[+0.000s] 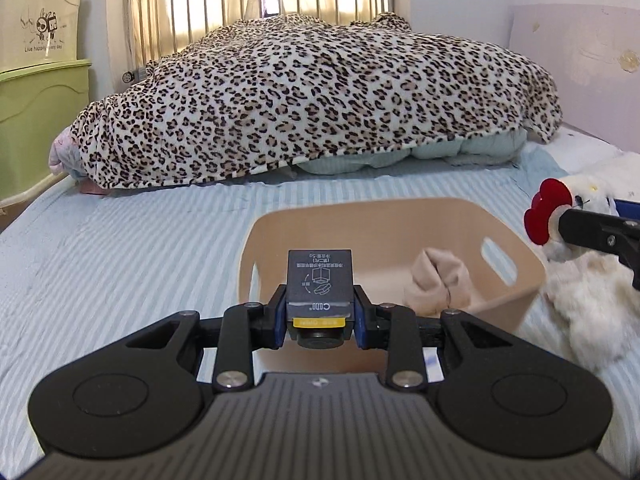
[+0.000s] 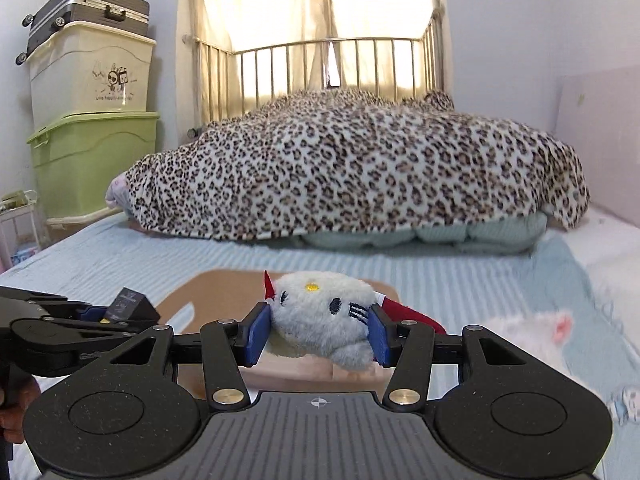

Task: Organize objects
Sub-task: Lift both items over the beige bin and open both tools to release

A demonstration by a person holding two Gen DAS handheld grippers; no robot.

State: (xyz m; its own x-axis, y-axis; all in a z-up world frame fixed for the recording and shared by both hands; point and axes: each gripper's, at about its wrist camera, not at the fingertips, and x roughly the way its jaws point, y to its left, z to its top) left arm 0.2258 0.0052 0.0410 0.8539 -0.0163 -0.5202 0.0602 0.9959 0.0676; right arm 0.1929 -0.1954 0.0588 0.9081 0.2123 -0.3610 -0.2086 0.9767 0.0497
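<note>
My left gripper [image 1: 320,316] is shut on a small dark grey box with a yellow band [image 1: 320,280], held over the near rim of a beige bin [image 1: 516,280] on the bed. A rolled beige cloth [image 1: 438,280] lies inside the bin. My right gripper [image 2: 316,334] is shut on the head of a white plush cat with a red bow [image 2: 320,312], held above the bin [image 2: 216,292]. In the left wrist view the plush [image 1: 588,292] and the right gripper sit at the bin's right side. The left gripper with the box [image 2: 128,304] shows at the left of the right wrist view.
A heap of bedding under a leopard-print blanket [image 1: 320,96] fills the far half of the bed. A metal railing [image 2: 320,64] stands behind it. Cream and green storage boxes [image 2: 92,120] stack at the left. Another white plush [image 2: 536,332] lies on the striped sheet to the right.
</note>
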